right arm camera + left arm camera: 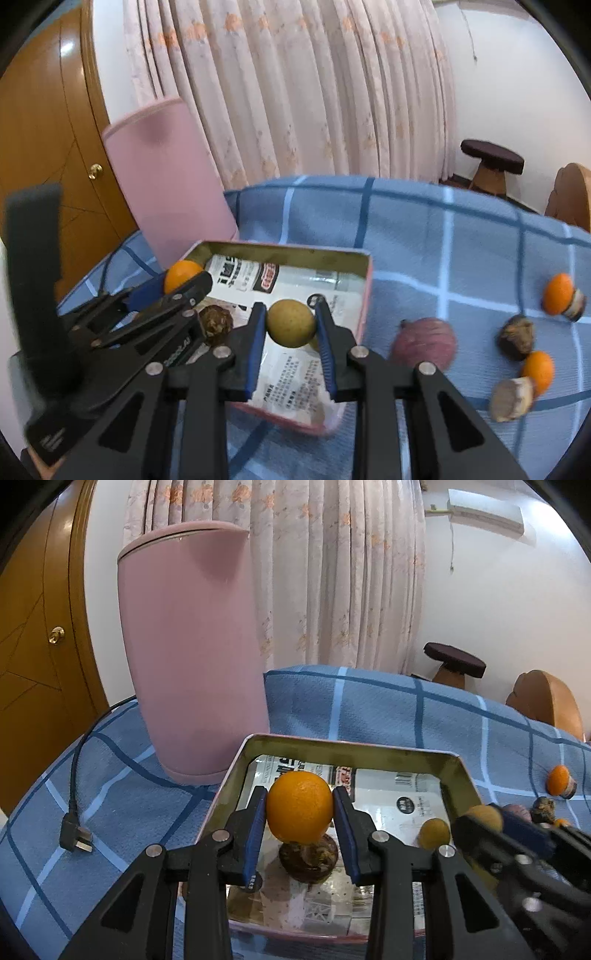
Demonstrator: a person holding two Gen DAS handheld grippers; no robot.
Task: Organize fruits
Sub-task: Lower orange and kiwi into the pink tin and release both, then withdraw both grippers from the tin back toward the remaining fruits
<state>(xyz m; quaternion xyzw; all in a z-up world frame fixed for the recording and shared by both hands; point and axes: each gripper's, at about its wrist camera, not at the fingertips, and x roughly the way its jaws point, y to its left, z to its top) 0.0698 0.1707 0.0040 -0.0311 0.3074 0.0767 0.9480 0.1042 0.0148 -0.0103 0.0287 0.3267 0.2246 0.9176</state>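
Two grippers: both over the tin tray, each with a fruit between its pads.
Left gripper (299, 814): clamped on an orange (299, 806), blue pads pressed against both sides, fruit held just above the tray floor.
Right gripper (290, 325): clenched around a yellow-green round fruit (290, 323) above the tray; can't say what kind, looks like a small pear or lime. In the left view this gripper is a dark blur at the right edge, so no detail there.
Tin tray (456, 775): rectangular metal tin with a pink outside and a printed sheet lining the bottom. Near edge is cut off behind the gripper bodies in both views.
Already in tray: a brown knobbly thing (308, 858) sits right under the orange, half hidden by it; a small yellowish fruit (434, 834) lies near the right wall.
Still on the cloth: two small oranges (557, 299) (539, 369), a purple roundish thing (424, 341) just beside the tray, a dark brown lump (517, 336) and a pale brownish chunk (511, 398), all smeared, so hard to name.
Tablecloth (388, 709): blue check.
Pink kettle (192, 650): tall, stands just behind the tray's far left corner; its handle side is out of sight.
Power plug (75, 838): black, lying loose on the cloth at left.
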